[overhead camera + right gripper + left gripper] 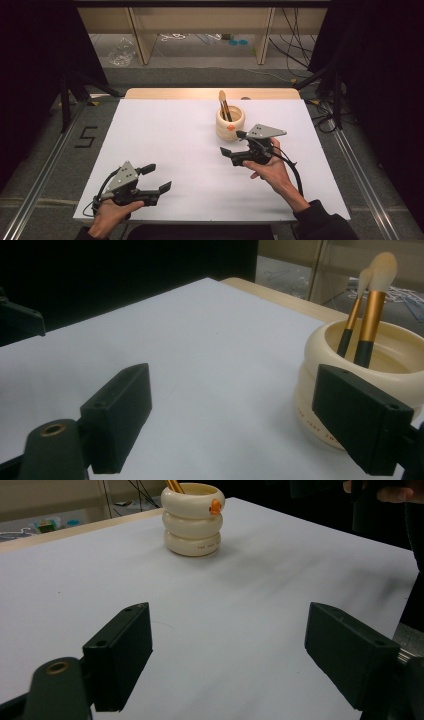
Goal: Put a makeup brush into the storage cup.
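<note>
Right gripper [234,143] sits just beside the cream ribbed brush holder [230,123], jaws spread wide and empty, one jaw close against the holder's lower wall in the right gripper view. The holder stands upright toward the far middle of the white table [165,145], and I judge the step in hand to be reaching for what it carries. To do it well, I would lift above the rim first, then come down over one handle rather than pushing in from the side, since a sideways nudge could slide or tip the holder. I would close on the gold part of the handle, below the bristles, and draw it straight up.

Inside the holder I see two makeup brushes [370,315] with black-and-gold handles and pale bristle heads, leaning together toward one side, heads well above the rim. A small orange knob [215,506] sits on the holder's outer wall near the top. I cannot tell whether anything else lies at the bottom.

Left gripper [156,177] rests near the table's near-left corner, well apart from the holder, jaws wide with nothing between them.
</note>
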`<state>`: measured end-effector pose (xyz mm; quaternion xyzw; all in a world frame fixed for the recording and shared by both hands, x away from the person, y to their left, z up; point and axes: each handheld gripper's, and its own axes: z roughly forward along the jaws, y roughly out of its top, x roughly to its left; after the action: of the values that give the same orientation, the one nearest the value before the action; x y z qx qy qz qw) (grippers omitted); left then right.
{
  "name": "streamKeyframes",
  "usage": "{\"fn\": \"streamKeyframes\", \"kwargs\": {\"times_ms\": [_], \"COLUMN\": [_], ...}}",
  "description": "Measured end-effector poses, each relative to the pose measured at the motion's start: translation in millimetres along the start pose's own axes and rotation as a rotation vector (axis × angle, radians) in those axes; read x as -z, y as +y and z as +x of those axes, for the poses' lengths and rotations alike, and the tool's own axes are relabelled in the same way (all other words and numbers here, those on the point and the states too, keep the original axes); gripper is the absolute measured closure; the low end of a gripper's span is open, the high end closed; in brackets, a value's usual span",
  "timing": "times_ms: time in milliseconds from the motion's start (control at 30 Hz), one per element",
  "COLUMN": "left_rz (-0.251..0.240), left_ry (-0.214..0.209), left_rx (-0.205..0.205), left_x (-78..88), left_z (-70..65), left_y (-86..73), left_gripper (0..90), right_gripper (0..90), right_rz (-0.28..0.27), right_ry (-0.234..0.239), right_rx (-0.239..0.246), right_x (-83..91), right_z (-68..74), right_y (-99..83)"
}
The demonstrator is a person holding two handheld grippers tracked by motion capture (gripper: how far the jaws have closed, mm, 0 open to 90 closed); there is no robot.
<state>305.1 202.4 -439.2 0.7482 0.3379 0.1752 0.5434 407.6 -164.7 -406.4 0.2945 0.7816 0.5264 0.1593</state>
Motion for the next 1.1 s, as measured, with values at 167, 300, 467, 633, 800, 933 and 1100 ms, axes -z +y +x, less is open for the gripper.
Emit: {"fn": "streamKeyframes", "kwargs": {"times_ms": [167, 300, 467, 633, 800, 933, 1100], "left_rz": [0.004, 0.003, 0.004, 0.005, 0.005, 0.007, 0.002], "left_ry": [0.003, 0.004, 0.003, 0.003, 0.003, 0.004, 0.005], "left_rx": [-0.003, -0.003, -0.002, -0.004, -0.005, -0.005, -0.004], "left_x": [0.2, 0.0, -0.2, -0.3, -0.4, -0.6, -0.4], "left_z": [-0.3, -0.4, -0.4, -0.2, -0.4, -0.7, -0.5], "left_y": [0.1, 0.0, -0.2, -0.4, -0.4, -0.4, -0.4], "left_gripper": [18.7, 18.7, 18.7, 18.7, 18.7, 18.7, 18.6], "right_gripper": [17.1, 17.1, 16.4, 16.2, 16.1, 16.1, 16.3], "right_rz": [-0.006, -0.009, 0.004, 0.004, 0.004, 0.001, -0.004], "right_ry": [0.011, 0.022, 0.004, 0.02, 0.002, 0.006, 0.012], "right_rx": [-0.007, -0.009, 0.012, -0.001, -0.003, -0.014, -0.017], "right_x": [4.0, 7.4, 12.9, 17.0, 23.9, 28.2, 30.7], "right_z": [5.4, 10.3, 15.3, 20.5, 24.6, 26.7, 29.2], "right_y": [-4.4, -8.4, -13.9, -21.0, -26.4, -30.8, -33.9]}}
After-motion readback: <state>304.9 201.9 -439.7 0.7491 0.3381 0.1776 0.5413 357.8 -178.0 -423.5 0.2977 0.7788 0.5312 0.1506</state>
